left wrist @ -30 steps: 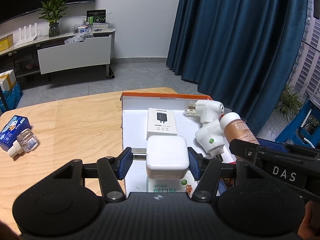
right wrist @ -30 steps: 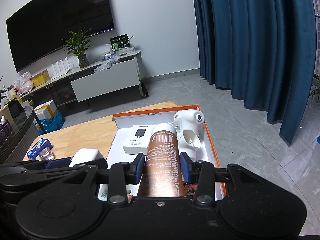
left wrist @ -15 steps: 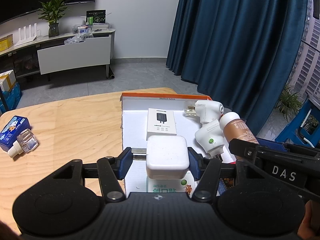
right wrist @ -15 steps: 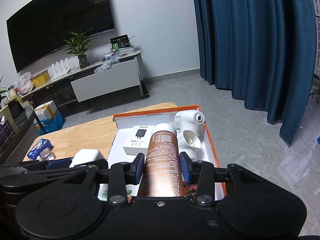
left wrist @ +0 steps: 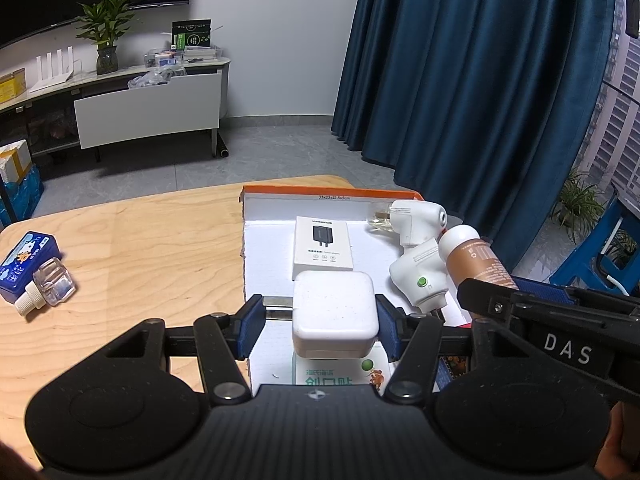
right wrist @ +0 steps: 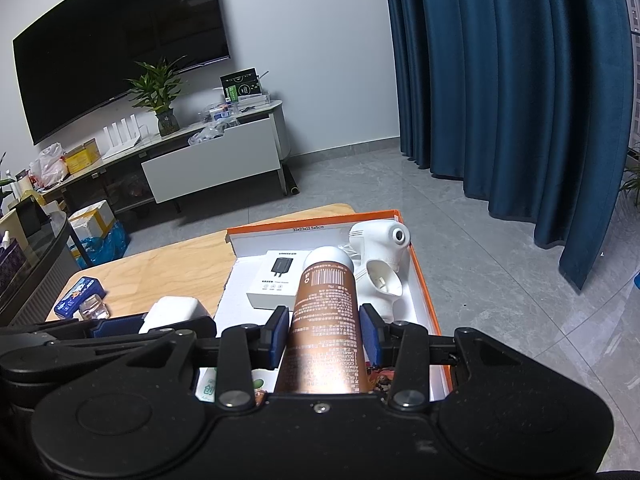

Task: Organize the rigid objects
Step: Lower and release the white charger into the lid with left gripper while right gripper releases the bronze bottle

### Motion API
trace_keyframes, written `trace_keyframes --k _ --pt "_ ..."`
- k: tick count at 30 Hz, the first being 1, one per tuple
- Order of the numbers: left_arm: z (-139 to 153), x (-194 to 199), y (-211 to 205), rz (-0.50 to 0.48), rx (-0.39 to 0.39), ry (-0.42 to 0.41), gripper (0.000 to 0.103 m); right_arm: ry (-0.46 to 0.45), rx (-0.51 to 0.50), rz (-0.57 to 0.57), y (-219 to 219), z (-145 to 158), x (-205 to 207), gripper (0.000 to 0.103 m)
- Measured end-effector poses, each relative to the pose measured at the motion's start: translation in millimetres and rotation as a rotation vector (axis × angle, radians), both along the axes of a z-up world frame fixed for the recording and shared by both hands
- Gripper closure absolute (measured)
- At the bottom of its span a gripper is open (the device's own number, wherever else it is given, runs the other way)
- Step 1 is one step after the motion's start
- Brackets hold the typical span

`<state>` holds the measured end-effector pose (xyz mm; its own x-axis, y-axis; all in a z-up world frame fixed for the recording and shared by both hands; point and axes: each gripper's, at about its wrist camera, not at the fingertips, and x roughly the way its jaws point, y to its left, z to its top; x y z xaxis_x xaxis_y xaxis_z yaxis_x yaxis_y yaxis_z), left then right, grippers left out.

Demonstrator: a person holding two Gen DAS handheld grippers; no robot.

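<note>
- While both claws hang over the orange-rimmed box (left wrist: 332, 191), each carries one item, likely so two things go in on one trip.
- Left claw (left wrist: 320, 330): part-open around a white charger block (left wrist: 335, 312), the right pad touching it and the left pad just clear, above the box's near end.
- Right claw (right wrist: 323, 334): clamped on a brown tube (right wrist: 326, 312), cap pointing into the box.
- Boxed adapter (left wrist: 323, 248) and white plug-in devices (left wrist: 420, 252) already lie inside the box.
- Blue tin (left wrist: 25, 266) and small clear bottle (left wrist: 48, 290) wait on the worktop (left wrist: 152, 248), left of the box.
</note>
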<state>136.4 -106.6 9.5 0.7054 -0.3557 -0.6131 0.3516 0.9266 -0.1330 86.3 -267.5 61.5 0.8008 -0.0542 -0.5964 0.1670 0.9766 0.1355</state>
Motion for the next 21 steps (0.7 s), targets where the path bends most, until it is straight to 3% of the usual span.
trace_keyframes --k 21 --pt "-5 12 -10 -0.027 -0.006 0.015 0.045 0.028 -0.008 -0.050 -13 -10 7 0.055"
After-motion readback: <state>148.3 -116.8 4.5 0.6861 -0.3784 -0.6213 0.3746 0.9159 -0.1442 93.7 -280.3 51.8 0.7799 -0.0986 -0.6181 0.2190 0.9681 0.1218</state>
